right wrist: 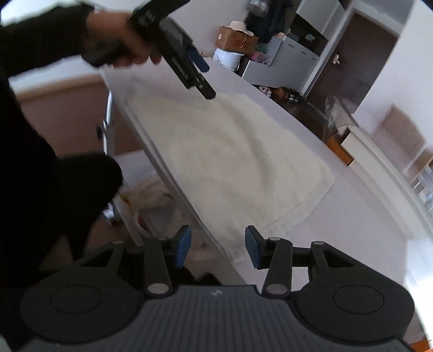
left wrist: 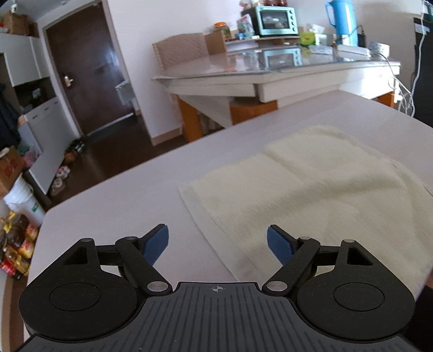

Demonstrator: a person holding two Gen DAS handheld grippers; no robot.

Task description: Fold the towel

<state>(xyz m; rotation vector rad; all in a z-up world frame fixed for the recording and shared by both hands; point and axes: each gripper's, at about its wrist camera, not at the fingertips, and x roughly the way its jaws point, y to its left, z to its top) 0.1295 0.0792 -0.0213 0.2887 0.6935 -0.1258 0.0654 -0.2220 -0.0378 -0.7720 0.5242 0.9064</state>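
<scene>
cream towel [left wrist: 311, 189] flat on the white bench [left wrist: 121, 195], already doubled once, one layer lying over the other. long axis running along the near bench edge. left claw [left wrist: 217, 243] spread wide and empty, hovering just off the towel's near left corner, fabric ahead and to the right. right claw [right wrist: 217, 247] parted about halfway, nothing between the pads, poised above the opposite near corner at the bench edge. both about equally near to a corner. smooth matt surface. beyond: dark door [left wrist: 81, 67], dining table [left wrist: 270, 73], mint oven [left wrist: 276, 20], blue jug [left wrist: 342, 20].
</scene>
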